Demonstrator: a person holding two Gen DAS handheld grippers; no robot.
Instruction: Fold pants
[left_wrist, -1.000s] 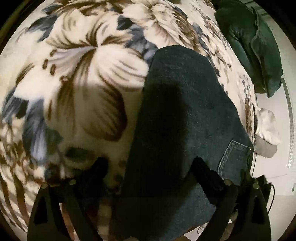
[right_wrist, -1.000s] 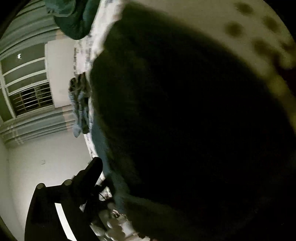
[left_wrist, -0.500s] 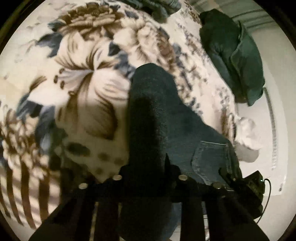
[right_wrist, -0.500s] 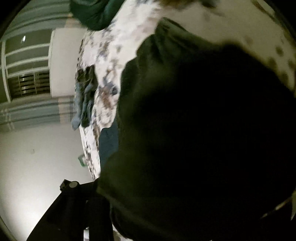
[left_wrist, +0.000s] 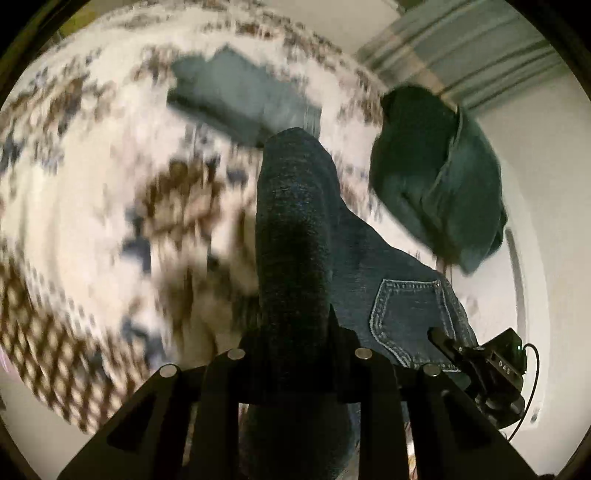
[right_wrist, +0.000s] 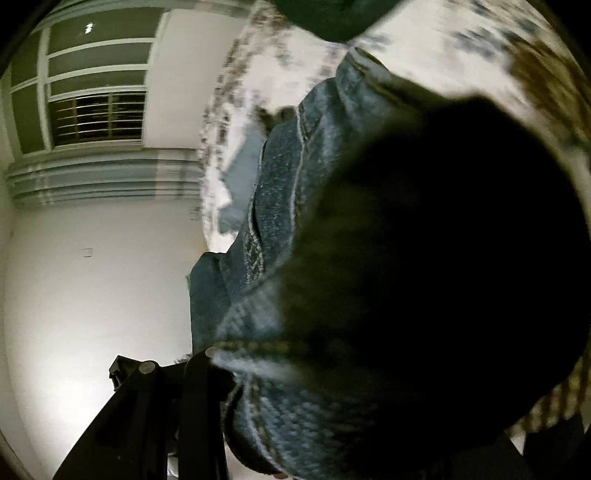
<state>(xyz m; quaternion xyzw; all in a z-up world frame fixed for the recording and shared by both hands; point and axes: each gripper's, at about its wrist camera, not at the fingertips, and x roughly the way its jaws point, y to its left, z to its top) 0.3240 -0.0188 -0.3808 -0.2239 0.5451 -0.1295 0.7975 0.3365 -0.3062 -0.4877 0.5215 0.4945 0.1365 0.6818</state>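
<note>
Both my tongs grip the jeans (left_wrist: 295, 229): left tongs (left_wrist: 295, 332) clamped on a fold, right tongs (right_wrist: 229, 369) pinching the waistband, above the floral bedspread (left_wrist: 92, 221).

Denim pants (right_wrist: 280, 192) bunched in right gripper (right_wrist: 258, 373)

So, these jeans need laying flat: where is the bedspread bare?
The bedspread is bare left of the lifted jeans, below the folded denim. It is crowded on the right: a green pillow lies there, and the folded denim fills the far middle.
</note>
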